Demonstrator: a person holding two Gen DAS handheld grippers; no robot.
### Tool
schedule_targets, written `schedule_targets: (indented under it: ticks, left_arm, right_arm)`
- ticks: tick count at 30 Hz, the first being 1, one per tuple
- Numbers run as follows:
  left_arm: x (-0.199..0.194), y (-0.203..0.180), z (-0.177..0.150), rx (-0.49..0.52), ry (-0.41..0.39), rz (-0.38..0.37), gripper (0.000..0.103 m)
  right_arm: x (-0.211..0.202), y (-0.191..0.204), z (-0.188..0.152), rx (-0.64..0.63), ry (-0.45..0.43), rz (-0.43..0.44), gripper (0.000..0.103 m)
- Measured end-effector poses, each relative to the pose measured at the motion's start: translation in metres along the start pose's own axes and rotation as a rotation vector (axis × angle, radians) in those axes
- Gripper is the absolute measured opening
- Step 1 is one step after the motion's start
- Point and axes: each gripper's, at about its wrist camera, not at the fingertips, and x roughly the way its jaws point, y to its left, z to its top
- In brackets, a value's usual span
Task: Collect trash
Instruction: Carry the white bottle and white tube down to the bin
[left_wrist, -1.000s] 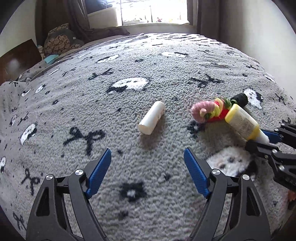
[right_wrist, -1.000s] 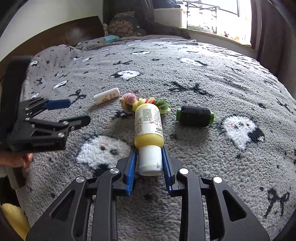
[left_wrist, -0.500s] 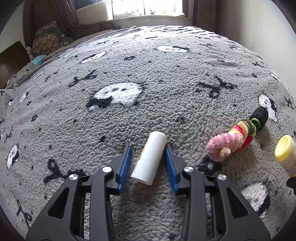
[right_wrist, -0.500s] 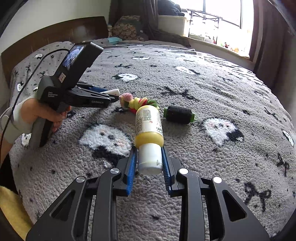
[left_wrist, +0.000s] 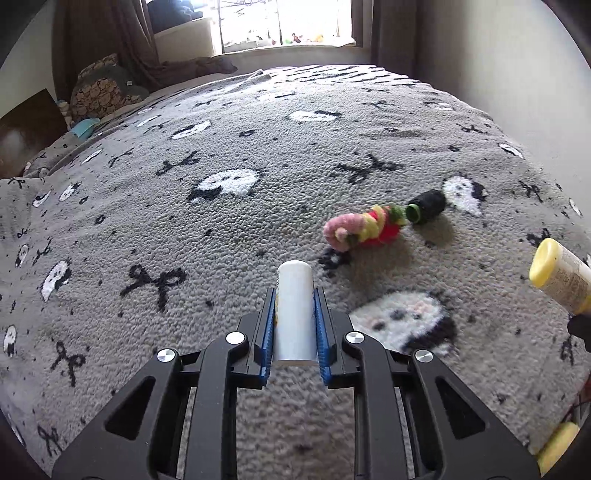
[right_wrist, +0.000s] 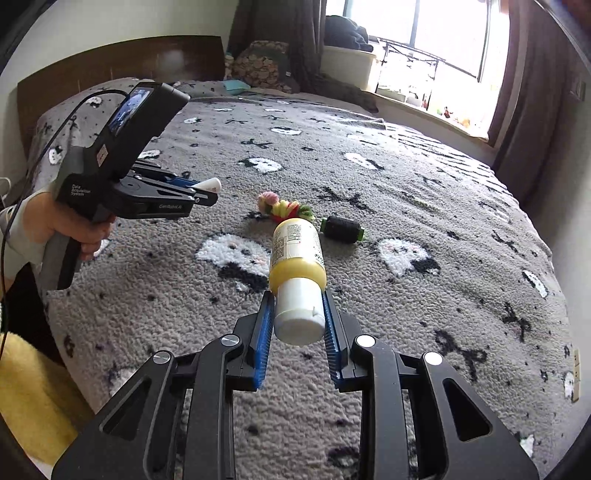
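Note:
My left gripper (left_wrist: 294, 295) is shut on a white tube (left_wrist: 295, 314) and holds it above the grey blanket; it also shows in the right wrist view (right_wrist: 207, 192) with the tube's tip (right_wrist: 211, 183) sticking out. My right gripper (right_wrist: 298, 299) is shut on the white cap of a yellow bottle (right_wrist: 297, 254), lifted off the bed; the bottle shows at the right edge of the left wrist view (left_wrist: 561, 277). A colourful pipe-cleaner bundle (left_wrist: 364, 228) (right_wrist: 286, 208) and a black spool (left_wrist: 426, 206) (right_wrist: 342, 229) lie on the blanket.
The bed is covered by a grey blanket (left_wrist: 221, 221) with ghost and bow patterns. A wooden headboard (right_wrist: 110, 62), pillows (left_wrist: 103, 92) and a window (right_wrist: 436, 48) are at the far end. Something yellow (right_wrist: 29, 387) sits beside the bed at lower left.
My left gripper closed on the white tube and lifted it off the blanket. My right gripper raised the yellow bottle higher above the bed.

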Motion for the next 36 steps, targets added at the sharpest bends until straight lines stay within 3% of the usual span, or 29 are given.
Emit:
schedule_targets:
  ticks: [11, 17, 18, 19, 20, 25, 31, 36]
  left_arm:
    - [-0.136, -0.044, -0.058, 0.063, -0.148, -0.042, 0.018]
    - [-0.178, -0.058, -0.096, 0.071, -0.176, -0.062, 0.018]
    - [-0.182, -0.060, -0.102, 0.070, -0.179, -0.068, 0.018]
    - [-0.187, -0.061, -0.110, 0.070, -0.181, -0.075, 0.018]
    - [-0.191, -0.064, -0.117, 0.069, -0.182, -0.082, 0.018]
    - [-0.198, -0.074, -0.153, 0.055, -0.180, -0.116, 0.018]
    - [-0.177, -0.073, -0.193, -0.005, -0.111, -0.149, 0.018]
    - [-0.163, -0.081, -0.230, 0.002, -0.047, -0.165, 0.018]
  right_arm:
    - [-0.109, 0.019, -0.023, -0.027, -0.098, -0.036, 0.026]
    - [-0.151, 0.036, -0.043, -0.019, -0.138, -0.025, 0.024]
    - [-0.156, 0.040, -0.047, -0.018, -0.141, -0.020, 0.019]
    - [-0.160, 0.042, -0.051, -0.017, -0.145, -0.014, 0.004]
    - [-0.163, 0.045, -0.054, -0.015, -0.150, -0.012, 0.002]
    - [-0.165, 0.052, -0.073, 0.021, -0.148, 0.020, 0.002]
    - [-0.139, 0.059, -0.097, 0.084, -0.090, 0.072, 0.001]
    - [-0.123, 0.067, -0.120, 0.098, -0.048, 0.090, 0.001]
